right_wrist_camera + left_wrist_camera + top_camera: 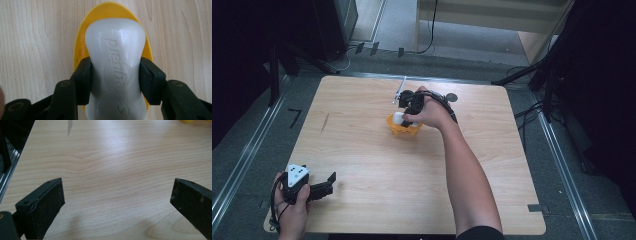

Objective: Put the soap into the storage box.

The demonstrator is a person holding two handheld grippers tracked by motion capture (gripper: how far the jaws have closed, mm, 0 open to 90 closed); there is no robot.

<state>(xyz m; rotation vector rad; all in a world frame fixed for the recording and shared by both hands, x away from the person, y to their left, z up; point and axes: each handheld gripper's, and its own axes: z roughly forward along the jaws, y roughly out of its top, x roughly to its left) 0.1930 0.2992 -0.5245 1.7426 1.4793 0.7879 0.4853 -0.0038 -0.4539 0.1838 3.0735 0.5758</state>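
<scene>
We've got the right gripper (115,75) clamped on the waist of a white bottle (116,72), right over the yellow bowl (404,128) mid-table toward the far side — gripping the narrow part likely keeps it from slipping. Our left gripper (328,181) waits at the near left corner of the table (372,165), jaws spread wide on nothing — out of the way, we'd guess.

The square, light wooden tabletop (362,150) has a smooth, faintly sheened grain. Over the glossy yellow plastic dish (82,32), the waisted white bar of soap (115,50) looks waxy and smooth, with embossed lettering. The black jaw pads of the right gripper (115,82) and left gripper (117,202) look matt and slightly grainy.
</scene>
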